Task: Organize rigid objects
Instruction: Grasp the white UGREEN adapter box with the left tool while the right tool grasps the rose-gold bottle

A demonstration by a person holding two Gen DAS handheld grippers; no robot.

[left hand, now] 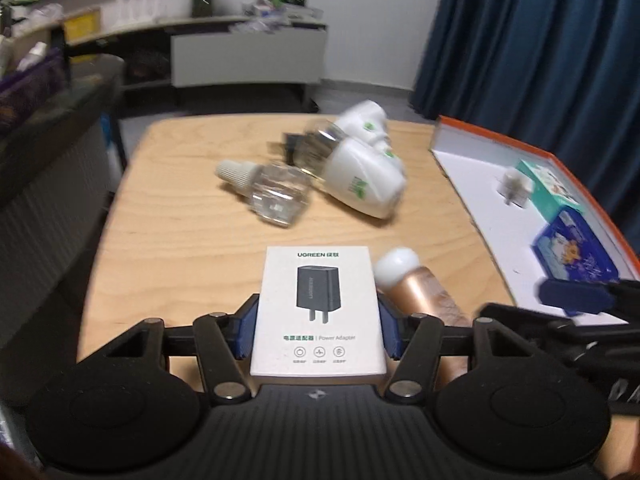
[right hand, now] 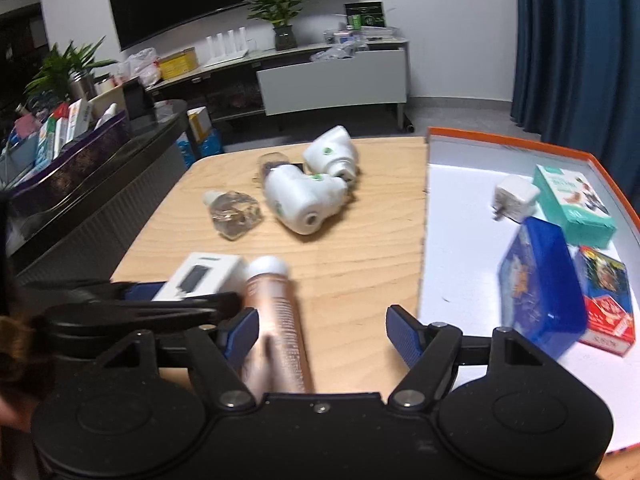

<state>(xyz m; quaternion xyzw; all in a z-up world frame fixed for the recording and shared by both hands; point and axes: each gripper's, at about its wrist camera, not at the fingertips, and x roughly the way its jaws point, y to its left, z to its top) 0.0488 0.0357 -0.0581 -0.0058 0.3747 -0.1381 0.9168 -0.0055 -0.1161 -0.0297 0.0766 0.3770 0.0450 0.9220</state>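
**Charger box between the left pads, copper tube under the right gripper**

A pale wooden table (left hand: pixel 168 240) stands in a dim room with a blue curtain (left hand: pixel 540 40) on the right and a low white sideboard (right hand: pixel 332 80) with potted plants along the far wall.

At the near edge of the table lies a white power adapter box (left hand: pixel 318 312), printed with a dark charger. The left gripper (left hand: pixel 318 330) has it between its blue pads (left hand: pixel 245 332), which sit right against the box's two long sides; whether they press or only touch cannot be told for sure, though no gap shows. Just to the right of the box, touching or nearly so, lies a copper-coloured tube (right hand: pixel 276 320) with a white cap, its cap pointing away from the cameras. The right gripper (right hand: pixel 320 334) stands spread wide over the tube: the left pad is close beside the tube, the right pad is well clear of it over bare wood.

Farther back on the table lie a clear glass bottle (left hand: pixel 272 192) with a ribbed pale cap, on its side, and two white plug-in diffusers (right hand: pixel 304 196) with green marks, tumbled together.

To the right sits a shallow white tray with an orange rim (right hand: pixel 500 138). It holds a white plug (right hand: pixel 514 198), a teal box (right hand: pixel 576 204), a blue tin (right hand: pixel 540 280) and a red card pack (right hand: pixel 608 312) partly behind the tin.
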